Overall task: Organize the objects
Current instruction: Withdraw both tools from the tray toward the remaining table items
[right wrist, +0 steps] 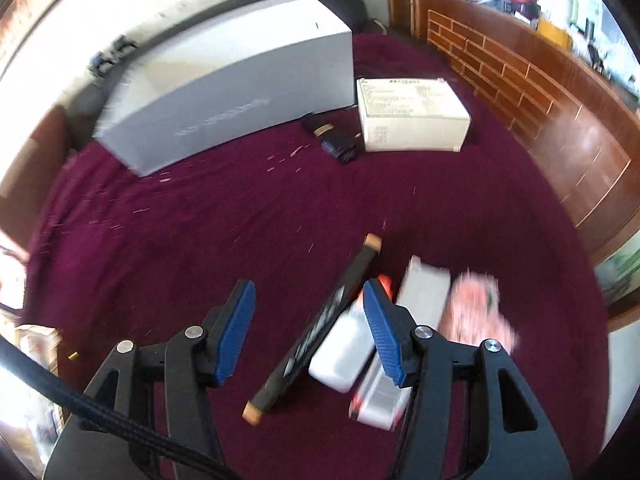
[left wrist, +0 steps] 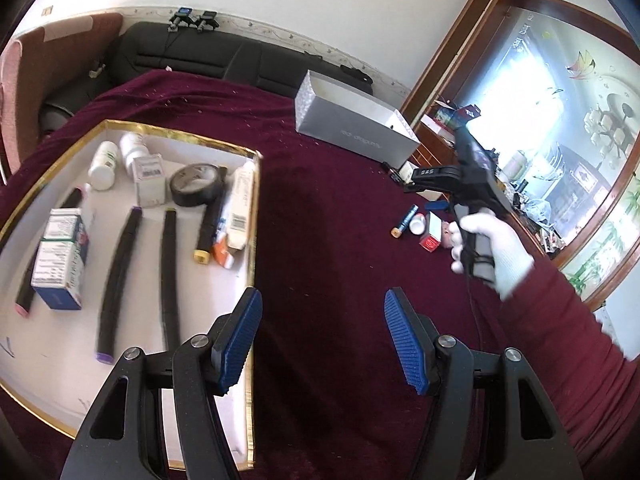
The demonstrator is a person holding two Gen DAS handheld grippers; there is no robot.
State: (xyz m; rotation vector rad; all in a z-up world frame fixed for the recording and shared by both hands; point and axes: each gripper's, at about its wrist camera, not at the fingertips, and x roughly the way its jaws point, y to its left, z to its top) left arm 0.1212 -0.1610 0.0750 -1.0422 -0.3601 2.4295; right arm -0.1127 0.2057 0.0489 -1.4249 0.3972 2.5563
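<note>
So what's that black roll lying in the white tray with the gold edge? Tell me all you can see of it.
The black roll looks like a roll of dark, slightly glossy tape, a wide ring with a grey core in its hole. It lies tilted near the far end of the tray, beside a small white box on one side. A black marker with a yellow cap seems to run against its other side. Nothing grips it; both grippers are away from it.

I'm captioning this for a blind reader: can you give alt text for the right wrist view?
The open right gripper hovers over a black marker with tan ends lying on a maroon cloth, beside a white bottle and small blurred boxes. A long grey box and a white carton sit farther back.
</note>
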